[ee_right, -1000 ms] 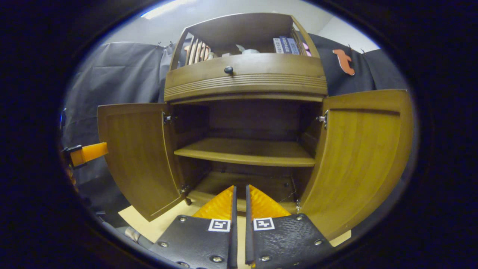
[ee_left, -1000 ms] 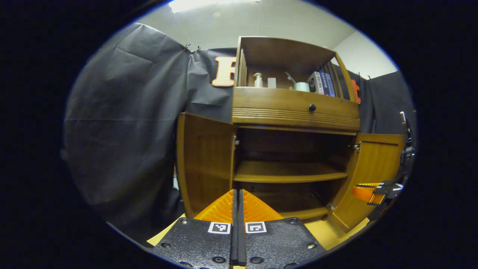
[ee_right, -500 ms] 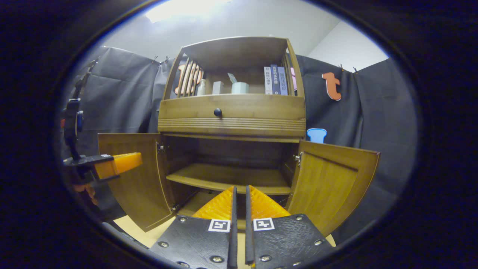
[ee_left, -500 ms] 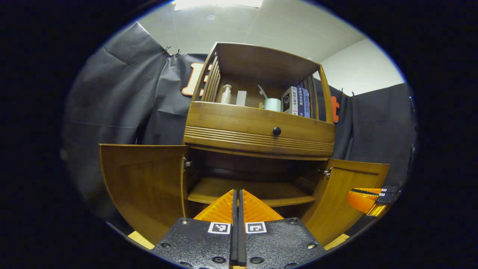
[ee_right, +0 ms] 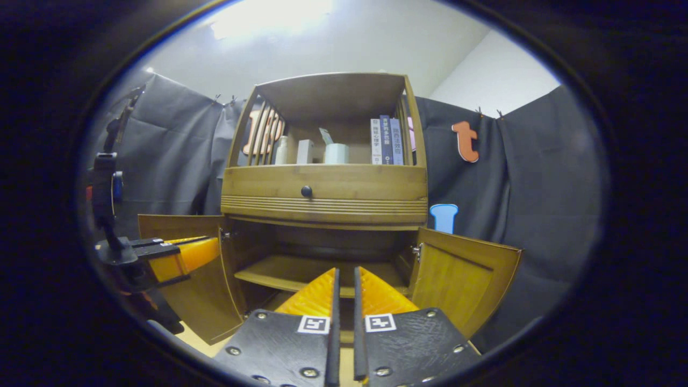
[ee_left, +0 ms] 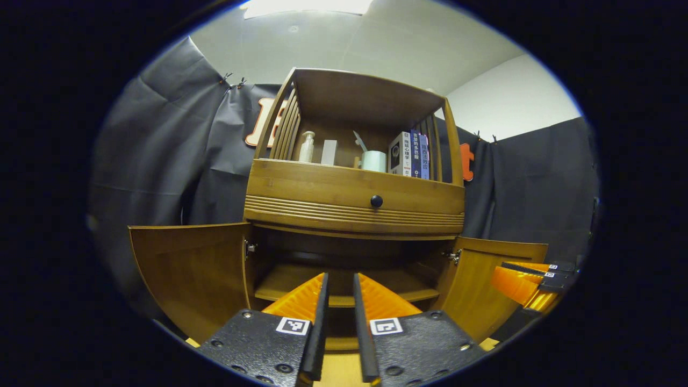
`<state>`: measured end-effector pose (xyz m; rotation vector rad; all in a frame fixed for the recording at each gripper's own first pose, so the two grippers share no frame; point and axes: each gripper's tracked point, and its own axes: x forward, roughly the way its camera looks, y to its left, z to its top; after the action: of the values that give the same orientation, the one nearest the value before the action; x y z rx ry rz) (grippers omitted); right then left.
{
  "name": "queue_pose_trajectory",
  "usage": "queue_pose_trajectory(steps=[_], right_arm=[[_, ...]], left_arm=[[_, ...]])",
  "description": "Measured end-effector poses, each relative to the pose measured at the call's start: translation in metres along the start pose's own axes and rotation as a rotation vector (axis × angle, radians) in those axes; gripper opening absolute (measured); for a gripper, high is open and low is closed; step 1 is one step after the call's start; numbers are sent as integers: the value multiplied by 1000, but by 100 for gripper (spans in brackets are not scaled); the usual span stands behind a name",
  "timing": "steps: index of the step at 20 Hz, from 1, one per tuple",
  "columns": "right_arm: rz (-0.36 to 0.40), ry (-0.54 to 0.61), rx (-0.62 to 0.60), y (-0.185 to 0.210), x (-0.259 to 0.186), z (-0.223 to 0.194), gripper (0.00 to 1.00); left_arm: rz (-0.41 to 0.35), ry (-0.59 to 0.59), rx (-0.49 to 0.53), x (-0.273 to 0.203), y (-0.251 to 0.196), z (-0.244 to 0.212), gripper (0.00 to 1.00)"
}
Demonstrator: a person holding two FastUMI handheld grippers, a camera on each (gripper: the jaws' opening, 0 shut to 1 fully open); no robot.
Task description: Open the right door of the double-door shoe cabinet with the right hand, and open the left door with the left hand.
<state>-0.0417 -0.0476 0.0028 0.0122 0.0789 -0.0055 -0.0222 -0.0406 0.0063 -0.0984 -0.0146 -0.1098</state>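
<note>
The left tool (ee_left: 338, 282), with ribbed orange fingers (ee_left: 298, 295) on black plates, hangs at 6 o'clock in the left gripper view, its fingers parted by a narrow gap and holding nothing. It points at the open lower bay of the brown wooden double-door shoe cabinet (ee_left: 355, 193), well apart from it. The right tool (ee_right: 344, 279), of the same build, sits at 6 o'clock in the right gripper view with only a thin slit between its fingers and nothing in it; I cannot tell whether they touch.

From the right gripper view the left tool appears at 9 o'clock, in front of the left wooden door (ee_right: 201, 285). From the left gripper view the right tool (ee_left: 524, 279) appears at 4 o'clock, in front of the right wooden door (ee_left: 486, 287). Whether either touches its door is hard to tell.

Both doors stand swung wide, the left door (ee_left: 191, 274) toward 8 o'clock and the right door (ee_right: 462, 279) toward 4 o'clock. Between them a bare wooden inner shelf (ee_right: 279, 274) crosses the bay.

Above the bay runs a drawer front with a round black knob (ee_left: 376, 201). On the open top shelf at 12 o'clock stand a white pump bottle (ee_left: 307, 147), a pale cup (ee_left: 373, 160) and a row of upright books (ee_left: 411, 154).
</note>
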Motion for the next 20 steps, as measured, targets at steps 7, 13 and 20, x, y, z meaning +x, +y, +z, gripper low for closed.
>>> queue_pose_trajectory(steps=[7,13,20], right_arm=[[-4,12,33,3,1,-5,85],[-15,23,53,2,2,-7,99],[-24,21,54,0,2,-6,99]], left_arm=[[-12,-8,19,-1,-4,0,95],[-4,-11,20,-1,0,0,92],[-13,-3,18,2,-1,-3,92]])
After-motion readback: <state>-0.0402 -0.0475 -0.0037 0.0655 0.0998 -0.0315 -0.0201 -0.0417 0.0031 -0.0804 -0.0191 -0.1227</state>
